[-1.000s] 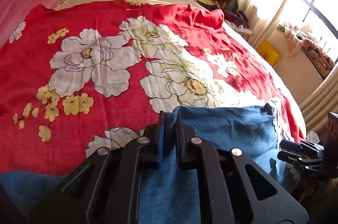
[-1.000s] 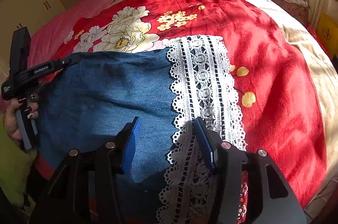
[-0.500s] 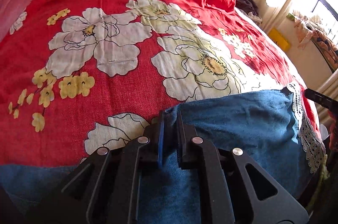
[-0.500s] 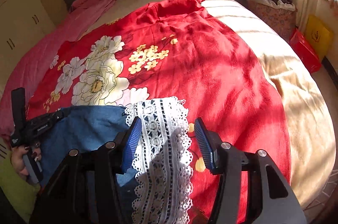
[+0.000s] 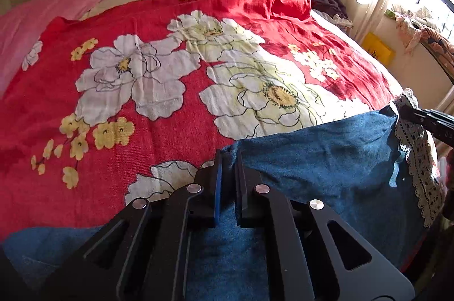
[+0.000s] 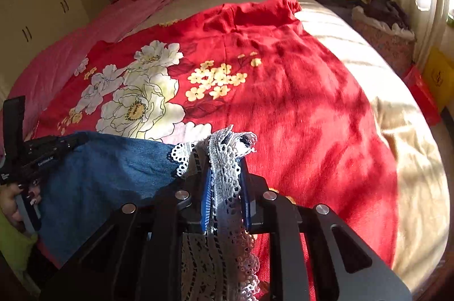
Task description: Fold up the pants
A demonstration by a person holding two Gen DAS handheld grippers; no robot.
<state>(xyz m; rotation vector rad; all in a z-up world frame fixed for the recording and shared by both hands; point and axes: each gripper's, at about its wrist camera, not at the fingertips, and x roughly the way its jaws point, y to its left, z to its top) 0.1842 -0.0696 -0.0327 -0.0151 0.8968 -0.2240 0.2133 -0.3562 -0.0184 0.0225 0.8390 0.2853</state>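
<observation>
— With the right gripper (image 6: pixel 225 188) only just closed, how sound is that grip?

— Its jaws have been closing in the last moment and now pinch the white lace trim (image 6: pixel 227 176) of the pants (image 6: pixel 107 173), bunched up between the blue pads. I judge it a thin hold: the lace is openwork, so the pads may be biting threads and holes instead of solid cloth. A sharp pull could let it slide out, or snag and tear a loop.

— And the left gripper (image 5: pixel 227 173)?

— Clenched on the denim edge at the other corner, a fold of blue cloth squeezed between its fingers. That looks firmer, as far as I can tell.

— Where are the pants themselves?

— At the near edge of the bed, lying partly on the red floral blanket (image 5: pixel 142 116), the held edge stretched between the two grippers and sagging a little in the middle.

— So what could spoil the fold?

— Uneven tension. If one hand leads, the slack middle would probably drag and crease, and the edges would land askew. The blanket is loose and rumpled at its far end, so denim dragged across it might pull it along. Lace doubled under itself may also leave a lump along the hem.
</observation>
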